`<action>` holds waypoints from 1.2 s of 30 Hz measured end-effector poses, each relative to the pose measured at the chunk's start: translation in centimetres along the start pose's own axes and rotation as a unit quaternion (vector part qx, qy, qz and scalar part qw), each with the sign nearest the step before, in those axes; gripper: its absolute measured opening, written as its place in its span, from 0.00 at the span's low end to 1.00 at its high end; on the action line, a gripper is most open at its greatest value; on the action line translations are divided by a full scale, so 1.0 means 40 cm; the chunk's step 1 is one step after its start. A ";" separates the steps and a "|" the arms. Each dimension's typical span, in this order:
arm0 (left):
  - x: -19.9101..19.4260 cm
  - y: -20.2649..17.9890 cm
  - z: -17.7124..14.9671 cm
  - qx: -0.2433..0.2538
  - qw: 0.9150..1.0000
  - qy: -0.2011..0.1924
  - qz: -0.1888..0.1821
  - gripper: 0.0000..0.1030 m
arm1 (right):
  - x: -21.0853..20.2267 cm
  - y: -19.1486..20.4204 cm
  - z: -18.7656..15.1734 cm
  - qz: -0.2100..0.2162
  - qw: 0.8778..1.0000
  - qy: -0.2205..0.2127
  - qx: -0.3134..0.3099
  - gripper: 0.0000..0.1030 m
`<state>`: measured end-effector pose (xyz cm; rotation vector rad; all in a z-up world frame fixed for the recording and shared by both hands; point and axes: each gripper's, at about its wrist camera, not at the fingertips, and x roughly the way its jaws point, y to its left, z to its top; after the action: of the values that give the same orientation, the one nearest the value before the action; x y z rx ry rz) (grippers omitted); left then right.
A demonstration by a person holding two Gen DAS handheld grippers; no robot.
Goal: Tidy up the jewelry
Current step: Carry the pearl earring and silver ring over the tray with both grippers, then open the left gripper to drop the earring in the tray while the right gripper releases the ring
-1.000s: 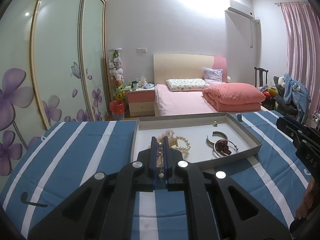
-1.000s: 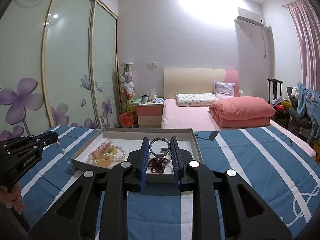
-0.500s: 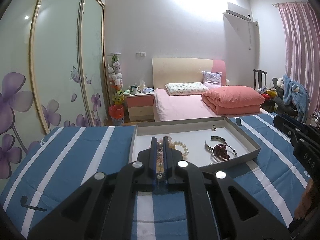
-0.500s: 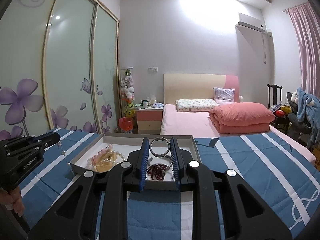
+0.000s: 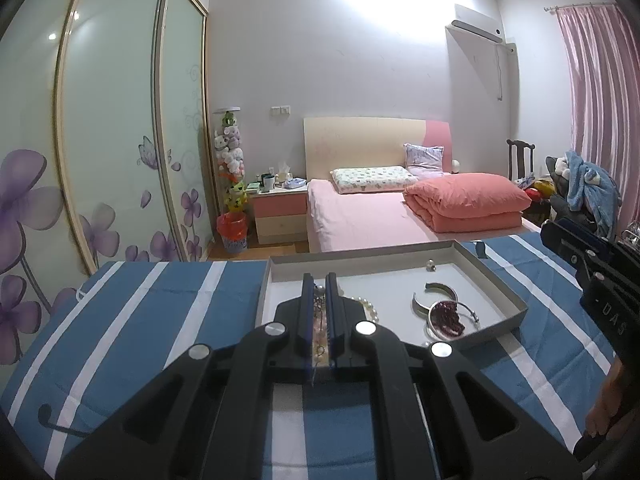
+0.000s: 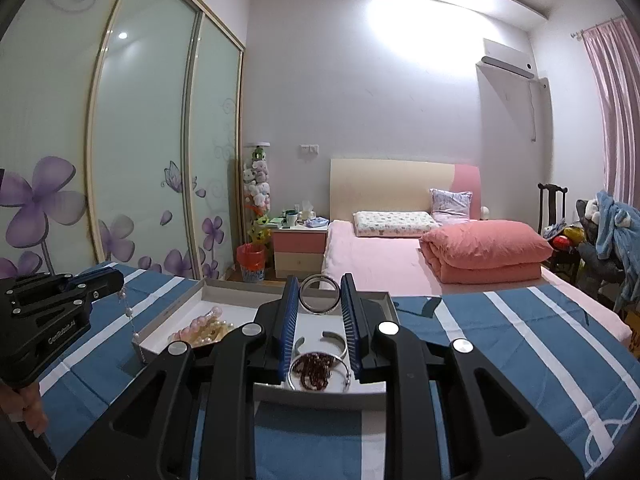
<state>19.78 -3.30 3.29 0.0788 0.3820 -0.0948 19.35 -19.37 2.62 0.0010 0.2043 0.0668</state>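
While raised, both claws gripping jewelry.

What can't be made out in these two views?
- Left view: the left tongs cover most of the bead pile.
- Left view: the chain between the pads is too fine to identify.
- Left view: the small item at the tray's far side is too small.
- Right view: the right tongs hide part of the cuff; whether the pads touch the ring is unclear.
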 end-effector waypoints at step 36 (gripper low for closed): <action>0.291 -0.019 -0.015 -0.025 0.998 0.046 -0.019 0.09 | 0.254 0.010 -0.048 0.019 0.995 0.101 0.014 0.23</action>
<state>30.22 -4.91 -1.69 0.0270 0.4773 -0.1204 28.87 -18.29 -1.30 0.0258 0.4075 0.1013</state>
